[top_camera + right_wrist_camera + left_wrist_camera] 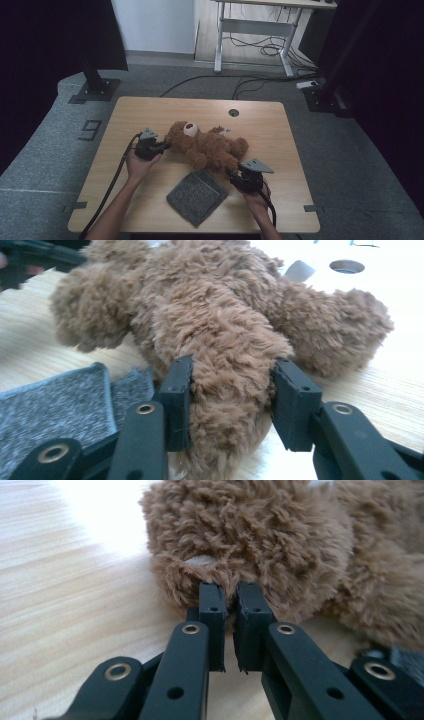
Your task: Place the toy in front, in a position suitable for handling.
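Observation:
A brown teddy bear [207, 145] lies on its back in the middle of the wooden table [145, 112], head toward the left. My left gripper [167, 145] sits at the bear's head; in the left gripper view its jaws are nearly together [232, 592] and pinch the fur of the bear's ear [210, 565]. My right gripper [231, 172] is at the bear's lower end. In the right gripper view its jaws [232, 385] press on both sides of one furry leg [230, 405] of the teddy bear [215, 305].
A grey felt cloth [196, 196] lies flat on the table in front of the bear, beside the right gripper [55, 405]. A round cable hole [233, 112] is near the table's far edge. Floor cables and a desk frame stand beyond.

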